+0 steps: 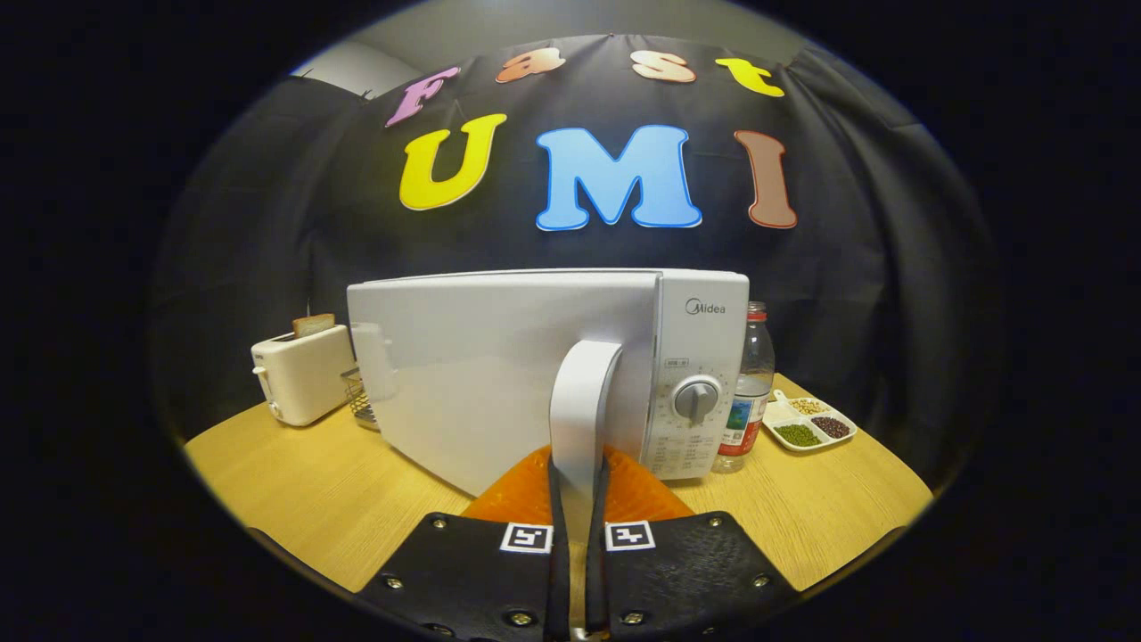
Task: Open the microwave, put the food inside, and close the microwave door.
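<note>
A white microwave (499,357) stands on the wooden table (312,490), its control panel and dial (697,399) on the right. Its white vertical door handle (584,392) runs down between my fingers. My gripper (578,504) is shut on the lower part of that handle, one finger pressing on each side. The door's handle side looks pulled slightly forward of the panel, though I cannot tell how far. A white divided dish of beans (809,423) lies on the table to the right of the microwave.
A clear water bottle (749,392) with a red cap stands between the microwave and the bean dish. A white toaster (301,374) with a slice of bread in it sits to the left, and a small wire basket (358,399) is beside it.
</note>
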A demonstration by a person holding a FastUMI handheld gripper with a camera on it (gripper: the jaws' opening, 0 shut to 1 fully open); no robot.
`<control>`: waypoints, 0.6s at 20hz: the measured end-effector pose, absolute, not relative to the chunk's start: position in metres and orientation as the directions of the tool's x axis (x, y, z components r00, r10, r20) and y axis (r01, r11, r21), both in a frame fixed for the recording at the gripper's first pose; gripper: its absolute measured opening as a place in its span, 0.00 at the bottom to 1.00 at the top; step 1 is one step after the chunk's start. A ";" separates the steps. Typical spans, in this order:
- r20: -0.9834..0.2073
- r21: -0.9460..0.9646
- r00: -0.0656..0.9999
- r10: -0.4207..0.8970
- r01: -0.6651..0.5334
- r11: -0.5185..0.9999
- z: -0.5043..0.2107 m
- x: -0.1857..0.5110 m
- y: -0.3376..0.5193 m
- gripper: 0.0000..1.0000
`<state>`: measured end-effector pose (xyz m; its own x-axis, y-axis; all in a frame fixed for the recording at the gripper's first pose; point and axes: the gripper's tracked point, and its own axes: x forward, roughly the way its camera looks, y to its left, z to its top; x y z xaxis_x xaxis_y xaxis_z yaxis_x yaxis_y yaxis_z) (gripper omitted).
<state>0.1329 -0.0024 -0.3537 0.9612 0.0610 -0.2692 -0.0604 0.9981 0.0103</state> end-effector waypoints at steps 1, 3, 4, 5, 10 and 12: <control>-0.270 0.016 0.959 0.084 -0.082 0.996 -0.353 0.122 0.006 0.07; -0.267 0.025 0.954 0.133 -0.131 0.991 -0.353 0.098 0.027 0.07; -0.266 0.029 0.951 0.158 -0.155 0.987 -0.351 0.086 0.037 0.07; -0.262 0.038 0.948 0.182 -0.178 0.983 -0.350 0.075 0.048 0.07; -0.233 0.073 0.931 0.280 -0.271 0.960 -0.349 0.032 0.112 0.07; -0.207 0.061 0.932 0.298 -0.292 0.955 -0.346 0.019 0.139 0.06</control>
